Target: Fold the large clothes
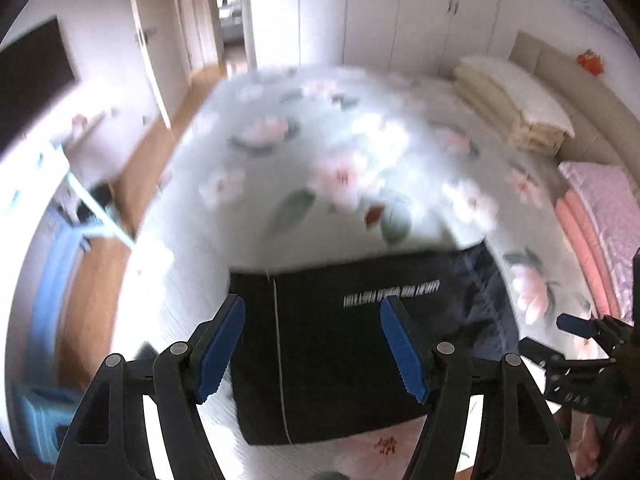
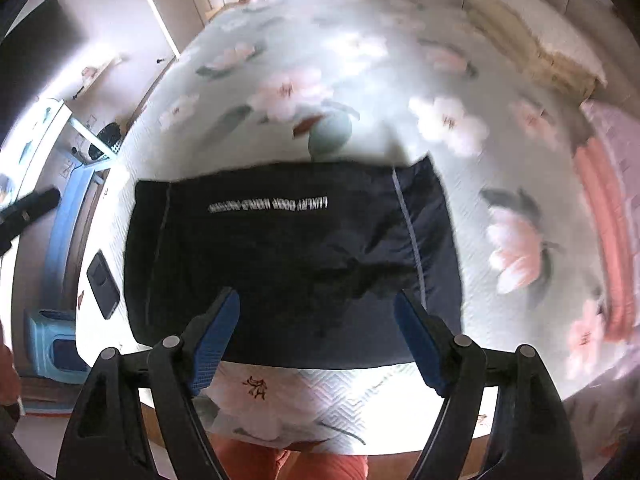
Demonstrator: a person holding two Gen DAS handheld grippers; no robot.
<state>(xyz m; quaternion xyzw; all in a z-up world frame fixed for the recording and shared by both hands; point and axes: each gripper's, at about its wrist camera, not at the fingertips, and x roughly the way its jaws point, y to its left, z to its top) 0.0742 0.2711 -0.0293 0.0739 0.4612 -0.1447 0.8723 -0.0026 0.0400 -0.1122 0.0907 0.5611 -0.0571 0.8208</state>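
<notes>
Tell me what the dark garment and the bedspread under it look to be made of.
Dark garment: soft woven or knit fabric, matte black-navy, going by its creases, pale seam lines and white printed lettering. Bedspread: quilted textile with a stitched geometric pattern and printed pink flowers; the fibre cannot be told.

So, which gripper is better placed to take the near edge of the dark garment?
Probably the right gripper: open, centred over the dark garment, near its front edge. The left gripper, also open, hangs toward one side.
</notes>
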